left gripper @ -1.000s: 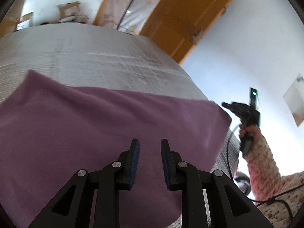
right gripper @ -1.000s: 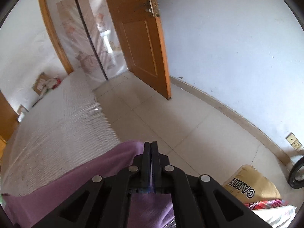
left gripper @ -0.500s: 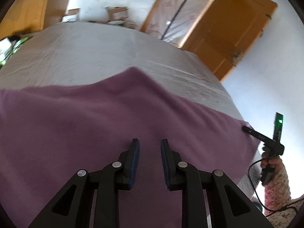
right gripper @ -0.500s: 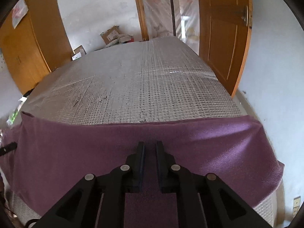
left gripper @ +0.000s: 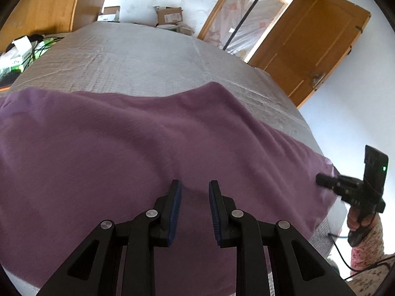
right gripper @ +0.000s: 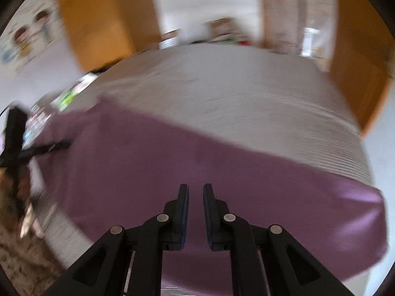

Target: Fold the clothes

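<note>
Writing: none legible; boxes (left gripper: 170,16) at far end too small to read.
Cloth (left gripper: 148,143): purple, soft knit, lying spread flat across near end of bed (left gripper: 138,56), right edge draping over bed's side.
L gripper (left gripper: 195,207): jaws standing partly open, gripping nothing, hovering over cloth.
R gripper (right gripper: 195,209): jaws sitting slightly apart, nothing between, over cloth; view blurring.

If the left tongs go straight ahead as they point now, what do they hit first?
Most likely the purple fleece cloth spread on the grey bed; the open left tongs point straight onto it, though depth is unclear.
</note>
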The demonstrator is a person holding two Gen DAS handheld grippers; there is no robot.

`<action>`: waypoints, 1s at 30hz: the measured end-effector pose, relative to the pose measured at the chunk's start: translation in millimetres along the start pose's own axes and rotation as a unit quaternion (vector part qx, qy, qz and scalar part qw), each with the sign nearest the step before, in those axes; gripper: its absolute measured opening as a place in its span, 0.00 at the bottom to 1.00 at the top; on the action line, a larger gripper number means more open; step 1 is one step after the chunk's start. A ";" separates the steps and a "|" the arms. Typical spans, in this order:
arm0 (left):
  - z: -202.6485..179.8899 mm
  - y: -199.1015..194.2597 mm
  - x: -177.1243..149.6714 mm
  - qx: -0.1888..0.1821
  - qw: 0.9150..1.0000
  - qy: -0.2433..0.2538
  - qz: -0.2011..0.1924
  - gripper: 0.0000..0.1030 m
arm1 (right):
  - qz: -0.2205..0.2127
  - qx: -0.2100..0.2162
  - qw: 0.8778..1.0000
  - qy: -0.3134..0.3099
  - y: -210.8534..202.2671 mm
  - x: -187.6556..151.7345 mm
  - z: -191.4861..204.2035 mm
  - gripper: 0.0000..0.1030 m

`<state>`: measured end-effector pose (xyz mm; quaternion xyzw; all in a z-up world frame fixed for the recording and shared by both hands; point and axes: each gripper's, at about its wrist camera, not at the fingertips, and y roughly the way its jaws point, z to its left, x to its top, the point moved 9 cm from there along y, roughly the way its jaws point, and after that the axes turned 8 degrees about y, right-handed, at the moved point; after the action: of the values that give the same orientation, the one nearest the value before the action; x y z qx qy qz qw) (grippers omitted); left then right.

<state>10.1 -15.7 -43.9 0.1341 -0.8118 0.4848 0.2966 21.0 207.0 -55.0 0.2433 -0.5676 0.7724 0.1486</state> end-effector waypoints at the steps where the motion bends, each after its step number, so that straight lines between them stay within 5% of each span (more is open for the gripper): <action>1: 1.7 -2.4 -1.5 -0.002 1.000 -0.005 -0.002 0.23 | 0.013 0.015 1.000 -0.014 6.8 -4.1 14.2 0.12; 7: 15.8 -14.6 -8.8 0.012 1.000 -0.017 -0.010 0.23 | 0.035 0.038 0.994 -0.091 11.8 -27.2 57.0 0.15; 14: 29.5 -29.3 -14.7 0.008 1.000 -0.018 -0.019 0.23 | 0.051 0.003 0.988 -0.146 -11.6 -68.2 66.5 0.18; 19: 46.4 -36.8 -18.6 0.045 0.998 -0.025 -0.021 0.23 | 0.020 0.027 0.990 -0.134 -23.2 -43.6 73.3 0.18; 30: 75.7 -61.9 -14.5 0.056 0.996 -0.052 -0.056 0.23 | 0.057 0.096 0.979 -0.172 -3.4 -43.8 112.1 0.19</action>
<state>26.1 -112.8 -35.7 0.2206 -0.7887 0.5049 0.2726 82.6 103.7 -49.5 0.3526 -0.5210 0.7771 -0.0193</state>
